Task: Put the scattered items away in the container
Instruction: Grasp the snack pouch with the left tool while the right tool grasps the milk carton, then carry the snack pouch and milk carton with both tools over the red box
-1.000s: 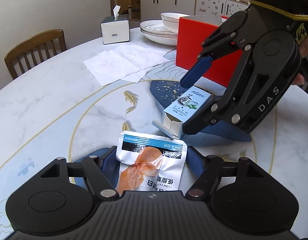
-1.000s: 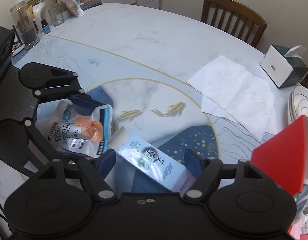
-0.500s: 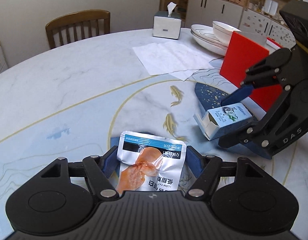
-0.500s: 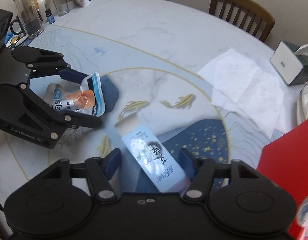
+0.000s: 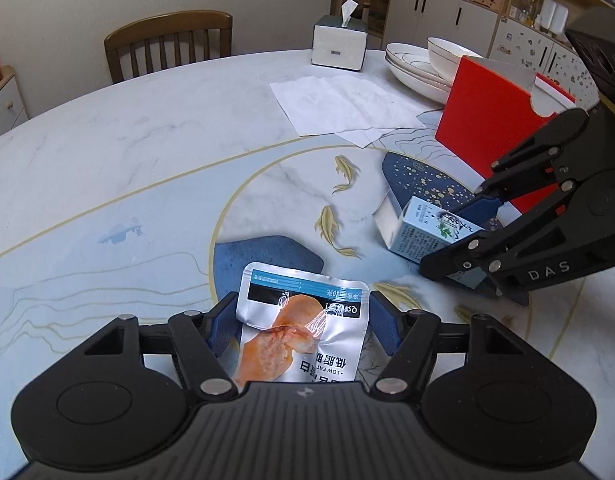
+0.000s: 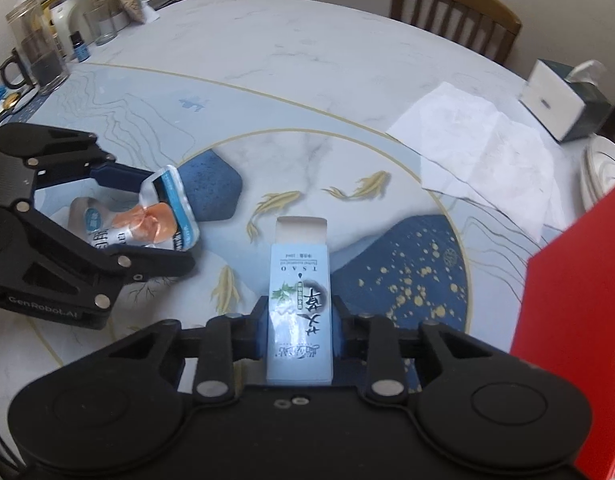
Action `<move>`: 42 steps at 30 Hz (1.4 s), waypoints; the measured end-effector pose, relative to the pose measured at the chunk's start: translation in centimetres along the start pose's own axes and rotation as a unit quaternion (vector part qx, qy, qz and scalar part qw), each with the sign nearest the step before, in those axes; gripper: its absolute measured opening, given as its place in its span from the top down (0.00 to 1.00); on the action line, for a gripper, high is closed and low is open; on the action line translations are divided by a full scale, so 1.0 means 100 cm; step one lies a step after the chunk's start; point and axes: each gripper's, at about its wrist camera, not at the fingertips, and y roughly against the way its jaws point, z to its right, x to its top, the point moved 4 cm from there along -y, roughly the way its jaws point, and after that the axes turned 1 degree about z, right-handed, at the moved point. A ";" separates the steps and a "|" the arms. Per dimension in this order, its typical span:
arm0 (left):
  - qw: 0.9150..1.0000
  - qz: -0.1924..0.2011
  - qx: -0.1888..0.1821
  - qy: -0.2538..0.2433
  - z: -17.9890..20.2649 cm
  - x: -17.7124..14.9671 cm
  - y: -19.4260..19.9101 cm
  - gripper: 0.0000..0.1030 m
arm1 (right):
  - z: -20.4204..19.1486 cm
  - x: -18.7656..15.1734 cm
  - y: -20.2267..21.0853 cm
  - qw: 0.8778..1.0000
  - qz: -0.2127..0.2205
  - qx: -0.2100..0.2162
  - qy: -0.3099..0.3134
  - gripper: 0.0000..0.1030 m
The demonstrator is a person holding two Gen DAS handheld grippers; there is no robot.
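Note:
A silver food pouch (image 5: 303, 336) with an orange picture sits bowed between the fingers of my left gripper (image 5: 301, 308), whose jaws are closing on it; the pads press its edges. From the right wrist, the pouch (image 6: 147, 220) hangs crumpled in the left gripper (image 6: 163, 220) just above the table. My right gripper (image 6: 300, 308) is closing on a pale blue carton (image 6: 299, 272), pads against both long sides, its open flap pointing away. The left wrist view shows that carton (image 5: 415, 232) in the right gripper (image 5: 447, 240). The red container (image 5: 487, 120) stands just beyond.
On the round marble table (image 5: 147, 160) lie white paper sheets (image 5: 339, 108), a tissue box (image 5: 339, 46) and stacked plates with a bowl (image 5: 423, 64). A wooden chair (image 5: 167, 48) stands at the far edge. Glass jars and cups (image 6: 39, 52) crowd the left side.
My right jaws have closed onto the carton, which turned from slanting to straight along the fingers. The left gripper rolled and shifted with the pouch, which now looks more bowed.

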 end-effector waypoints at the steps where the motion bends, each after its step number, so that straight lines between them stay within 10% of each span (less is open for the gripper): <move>1: 1.000 -0.001 -0.001 0.004 0.000 0.000 0.001 0.35 | -0.001 -0.001 0.002 1.000 0.003 -0.002 -0.006 0.73; 42: 0.997 0.002 -0.065 0.034 0.075 -0.003 0.056 0.44 | -0.002 -0.076 0.123 0.990 0.050 -0.024 -0.127 0.73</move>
